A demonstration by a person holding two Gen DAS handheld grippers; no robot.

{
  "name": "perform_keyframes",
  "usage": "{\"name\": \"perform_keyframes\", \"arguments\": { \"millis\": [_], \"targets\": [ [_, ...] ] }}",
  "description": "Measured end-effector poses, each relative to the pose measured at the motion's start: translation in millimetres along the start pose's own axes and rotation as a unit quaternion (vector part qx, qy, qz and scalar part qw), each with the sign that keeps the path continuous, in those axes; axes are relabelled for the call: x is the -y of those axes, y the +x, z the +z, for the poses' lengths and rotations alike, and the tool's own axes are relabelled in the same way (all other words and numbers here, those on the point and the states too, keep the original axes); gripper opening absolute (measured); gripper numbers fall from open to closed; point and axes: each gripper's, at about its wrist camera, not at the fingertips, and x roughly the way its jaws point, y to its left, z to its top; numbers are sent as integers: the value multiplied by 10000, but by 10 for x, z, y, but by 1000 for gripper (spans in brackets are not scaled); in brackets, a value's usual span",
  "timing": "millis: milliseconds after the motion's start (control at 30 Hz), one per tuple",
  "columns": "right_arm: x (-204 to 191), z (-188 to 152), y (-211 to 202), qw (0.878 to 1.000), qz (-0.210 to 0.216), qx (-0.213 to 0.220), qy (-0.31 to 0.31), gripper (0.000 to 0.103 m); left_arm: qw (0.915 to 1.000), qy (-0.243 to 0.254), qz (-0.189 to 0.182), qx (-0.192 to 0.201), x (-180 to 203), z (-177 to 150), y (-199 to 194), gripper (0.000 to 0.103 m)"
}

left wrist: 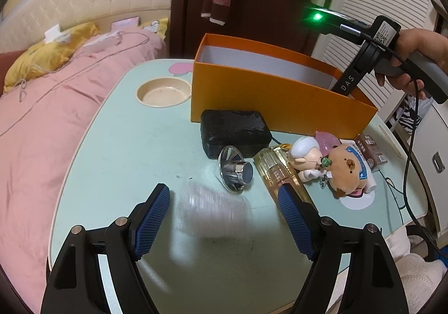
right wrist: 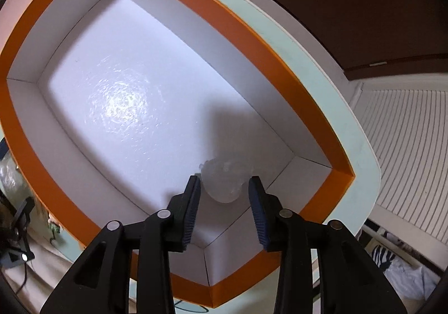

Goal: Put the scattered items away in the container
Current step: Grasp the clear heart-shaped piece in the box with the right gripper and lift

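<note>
Blue ribbed pads of left gripper [left wrist: 224,196] spread wide, holding nothing, hovering low over pale green table [left wrist: 117,163]. Between the pads only bare tabletop with a blurred glare patch. At 12 o'clock from the pads, chrome funnel-shaped piece [left wrist: 235,171] lying on its side; just beyond it, black box [left wrist: 234,133] set against the near wall of orange container [left wrist: 280,95]. At 1 o'clock, yellow glass bottle [left wrist: 280,171] lying flat, its near end hidden behind the right pad. Further toward 2 o'clock, crowded together: white-headed figurine [left wrist: 305,156], brown plush bear [left wrist: 350,171], pink glittery item [left wrist: 327,142] behind them, small brown carton [left wrist: 371,151] at the far side. At 10 o'clock, round cream cup recess [left wrist: 162,91] in the table. Pink bedding [left wrist: 42,118] to the left.

Right gripper [right wrist: 224,191] reaching down inside the container [right wrist: 173,3], pads parted, gripping nothing. Clear, translucent rounded item [right wrist: 224,182] resting on the white floor between the tips, near the corner at 5 o'clock, not visibly touched by either pad. Rest of the white floor showing only a bright reflection.
</note>
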Motion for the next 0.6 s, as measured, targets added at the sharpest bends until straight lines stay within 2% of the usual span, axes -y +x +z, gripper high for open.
{"name": "perform_keyframes", "arguments": {
  "millis": [67,133,167,267,400,467,500,600],
  "targets": [
    [-14,0,-12,9998,-197,55,-4,54,10000,-47,42,20,67,1,11,79],
    [-16,6,-2,9990,-435,89,64,68,10000,-38,47,19,69,-2,11,79],
    [0,11,13,9988,-471,33,148,68,10000,-28,52,21,72,-4,10,79],
    [67,51,31,9983,-218,-231,490,68,10000,-12,52,21,71,-7,7,79],
    [-29,66,5,9994,-119,-252,186,68,10000,1,46,18,66,-13,1,80],
    [-59,60,-9,9997,35,-245,42,53,10000,3,38,18,57,-14,-3,80],
    [-71,49,-12,9993,268,-265,-35,40,10000,1,35,18,56,-15,-5,80],
    [-69,10,5,9979,504,-414,30,40,10000,-3,25,21,52,-15,-12,80]
  ]
}}
